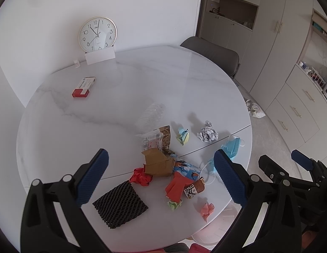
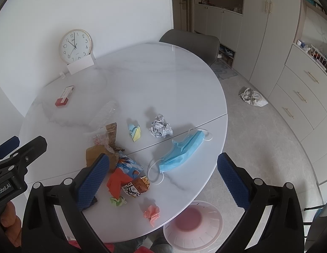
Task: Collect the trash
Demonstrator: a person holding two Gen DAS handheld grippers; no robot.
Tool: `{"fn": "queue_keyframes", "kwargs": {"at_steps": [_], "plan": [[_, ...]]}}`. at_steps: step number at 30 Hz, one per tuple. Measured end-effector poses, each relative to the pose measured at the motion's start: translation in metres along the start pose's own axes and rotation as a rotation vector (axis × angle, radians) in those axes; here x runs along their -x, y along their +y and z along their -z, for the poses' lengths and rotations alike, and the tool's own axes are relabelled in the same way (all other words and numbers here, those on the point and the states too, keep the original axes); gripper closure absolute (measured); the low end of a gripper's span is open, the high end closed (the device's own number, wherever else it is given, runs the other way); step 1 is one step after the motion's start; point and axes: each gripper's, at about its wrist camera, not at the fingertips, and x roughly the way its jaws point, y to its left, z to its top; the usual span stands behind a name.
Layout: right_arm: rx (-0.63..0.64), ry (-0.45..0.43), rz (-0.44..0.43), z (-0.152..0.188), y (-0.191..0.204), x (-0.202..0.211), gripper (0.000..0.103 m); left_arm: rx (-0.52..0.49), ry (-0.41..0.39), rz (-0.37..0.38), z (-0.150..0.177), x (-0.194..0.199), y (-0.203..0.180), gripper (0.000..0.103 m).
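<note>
White marble counter point(image 1: 125, 88), round, with the trash bunched at its near edge. Left wrist view: left claw point(image 1: 161, 179) spread wide, empty, hovering above the pile; looks like a pre-grasp hold, nothing touched. Below it: black foam mesh sleeve point(image 1: 120, 206), red crumpled paper point(image 1: 141, 178), brown cardboard scrap point(image 1: 158, 163), colourful snack wrapper point(image 1: 185, 169), pink paper ball point(image 1: 207, 210), white crumpled paper point(image 1: 207, 134), blue face mask point(image 1: 232, 146) part-hidden behind the right finger. Red-and-white box point(image 1: 84, 87) sits well apart near the clock point(image 1: 98, 34), likely not trash. Right wrist view: right claw point(image 2: 163, 181) also spread, empty, held over the counter's near-right edge. Face mask point(image 2: 181, 151) lies flat across the counter seam, loops loose; pink paper ball point(image 2: 151, 211) near the rim. Pink bin point(image 2: 193, 224) on the floor just below that rim, so pieces can probably go straight over the edge. White bag point(image 2: 253, 97) on the floor far off, by the cabinets point(image 2: 300, 97). My read: collection not started; edge items are the easiest first picks.
</note>
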Motion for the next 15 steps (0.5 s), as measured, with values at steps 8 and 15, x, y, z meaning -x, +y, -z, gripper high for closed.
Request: {"fn": "queue_keyframes", "kwargs": {"at_steps": [8, 15], "plan": [[0.001, 0.000, 0.002, 0.0015, 0.0029, 0.0004, 0.002, 0.000, 0.000, 0.000, 0.0008, -0.0002, 0.0000, 0.008], [0.000, -0.001, 0.001, 0.0020, 0.0032, 0.0011, 0.002, 0.000, 0.000, 0.000, 0.0003, -0.0001, -0.0004, 0.008]]}}
